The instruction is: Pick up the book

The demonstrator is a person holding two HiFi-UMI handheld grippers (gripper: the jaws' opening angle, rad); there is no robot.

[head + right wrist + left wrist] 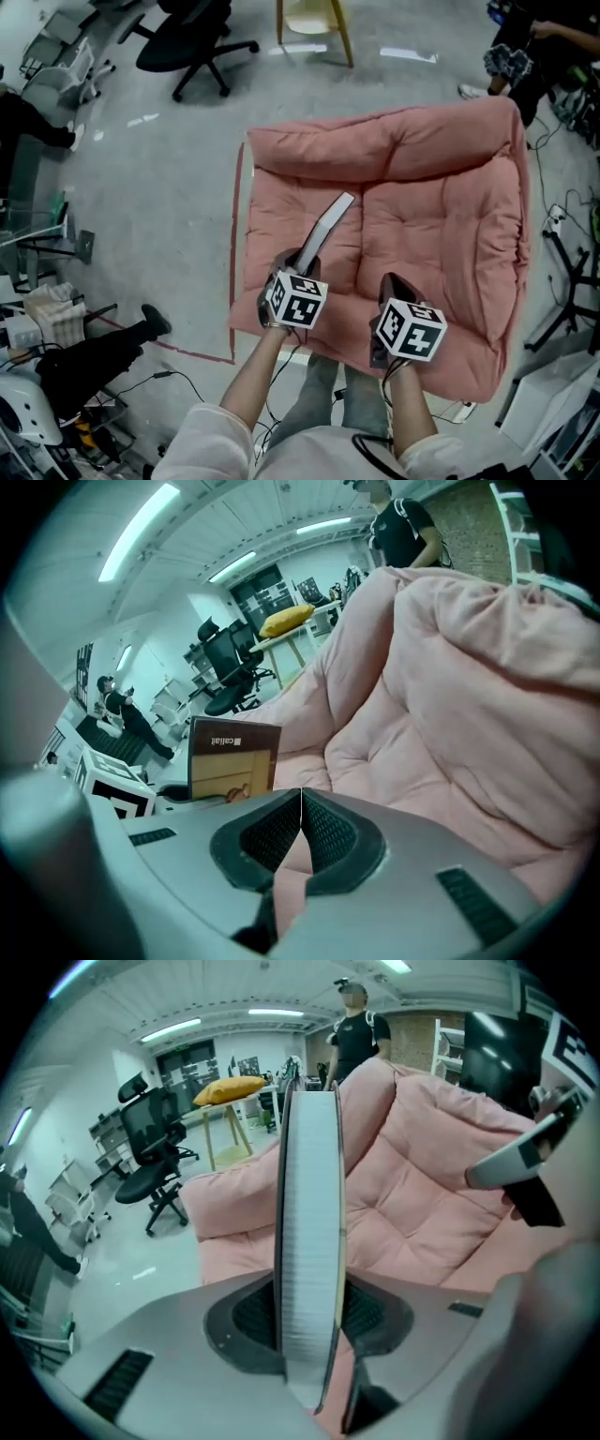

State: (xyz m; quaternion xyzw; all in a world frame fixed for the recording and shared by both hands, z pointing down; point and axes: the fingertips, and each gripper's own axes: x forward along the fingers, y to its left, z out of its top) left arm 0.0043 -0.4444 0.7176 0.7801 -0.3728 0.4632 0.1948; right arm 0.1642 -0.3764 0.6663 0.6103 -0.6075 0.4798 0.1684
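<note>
Your left gripper [309, 1316] is clamped on the book [309, 1213], which stands edge-on between the pads, over the pink cushion [441, 225]. Your right gripper [300, 832], jaws together and empty, is just beside it. A chair [192, 42] stands on the floor beyond the cushion.

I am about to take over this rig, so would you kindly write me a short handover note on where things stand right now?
Left gripper: shut on the book, which it grips near one end, with the page edge facing its own camera.
Right gripper: shut with nothing between the jaws, beside the left one over the front of the pink cushion.
Book: held edge-up in the left gripper, slanting out over the cushion and apparently clear of it.
Done: the book is grasped and seems lifted.
Left: probably only keeping a firm hold and checking that the book is fully off the cushion.
</note>
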